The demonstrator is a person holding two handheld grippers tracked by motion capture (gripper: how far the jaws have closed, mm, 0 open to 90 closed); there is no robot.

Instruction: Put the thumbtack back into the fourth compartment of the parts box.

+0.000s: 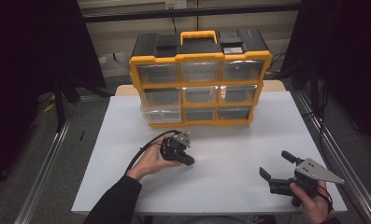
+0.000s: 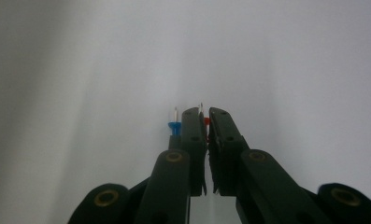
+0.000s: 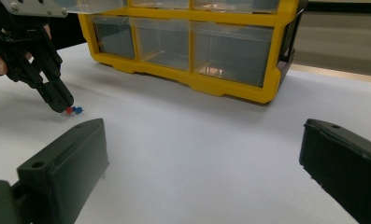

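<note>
Two small pushpins sit at the tip of our left gripper (image 2: pixel 205 116): a red pushpin (image 2: pixel 206 121) pinched between its nearly closed jaws, and a blue pushpin (image 2: pixel 174 127) just outside the left jaw, touching or almost touching it. In the left gripper view both pins stand with their metal points up and away from us, so their long axes run roughly along the jaws. We judge the red one to be gripped, though only a sliver of it shows in the narrow gap.

From the right gripper view, the left gripper (image 3: pixel 57 100) tips down onto the white table (image 3: pixel 197 140), with the red pin (image 3: pixel 69 110) and blue pin (image 3: pixel 78 110) side by side right at its tip. Our right gripper (image 1: pixel 279 170) has its jaws spread wide, holds nothing, and lies well off to the side, so the left is plainly nearer. The yellow drawer organizer (image 1: pixel 199 77) lies ahead of the left gripper, beyond the pins; any lift should mind the loose blue pin.
</note>
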